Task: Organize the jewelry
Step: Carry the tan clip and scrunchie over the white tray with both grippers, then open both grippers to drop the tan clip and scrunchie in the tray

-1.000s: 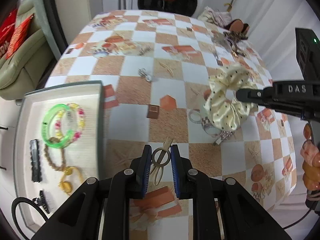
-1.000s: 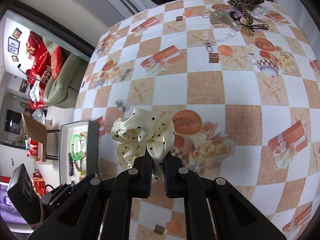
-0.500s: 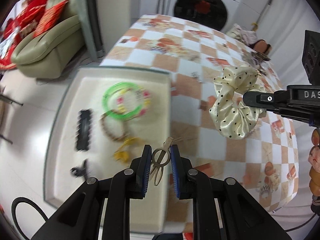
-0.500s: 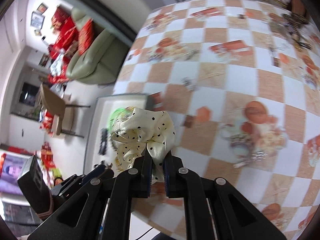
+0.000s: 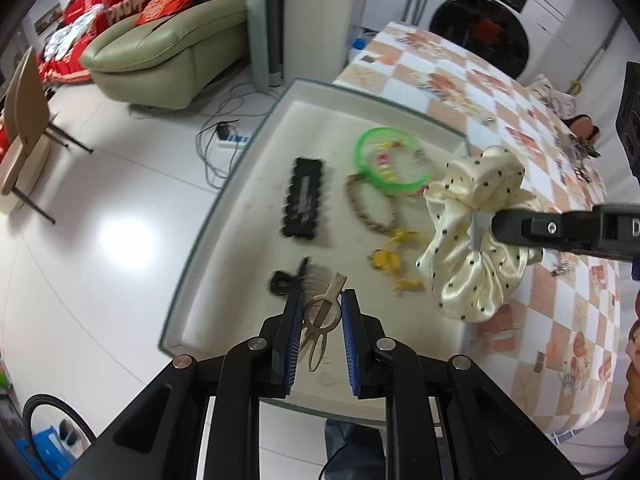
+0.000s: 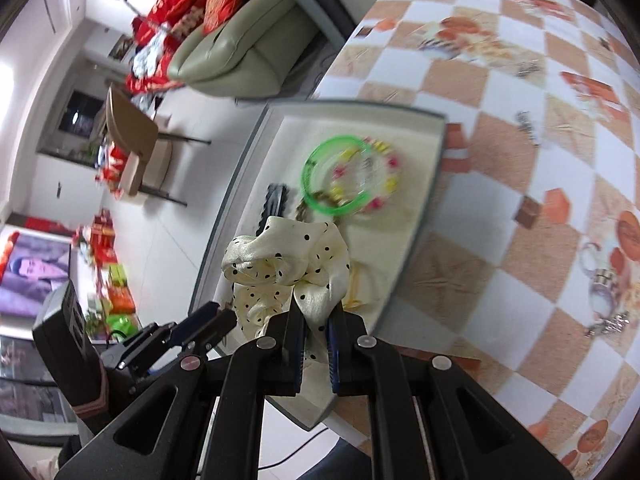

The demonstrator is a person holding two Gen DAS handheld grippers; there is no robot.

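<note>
The left gripper (image 5: 320,330) points steeply down over the near end of the tray (image 5: 224,216). Its jaws stand narrow and pinch a beige hair clip (image 5: 322,314), which hangs between the blue pads (image 5: 349,340) with its flat tip sticking out past them. The clip is clear of the tray floor.

The right gripper (image 6: 316,350) has its jaws almost fully closed on a cream polka-dot scrunchie (image 6: 288,268). In the left wrist view the scrunchie (image 5: 476,236) hangs at the tray's right edge, partly over the tray and partly over the table (image 5: 560,320). In the right wrist view it sits above the tray's near half.

Tray contents, as seen from the left wrist:
- a green bangle (image 5: 390,160), with a beaded bracelet (image 5: 384,158) of pink and yellow beads inside it;
- a brown bead bracelet (image 5: 370,208), just beside the bangle;
- a black comb clip (image 5: 304,198), left of the brown bracelet;
- a yellow piece (image 5: 390,258), near the scrunchie;
- a small black clip (image 5: 286,282), just beyond the left gripper's tips.

The tray rests at the table's edge, with white floor (image 5: 100,240) beyond it. Motion blur softens the tray items. More small items (image 5: 580,152) lie at the table's far end, too small to identify.
</note>
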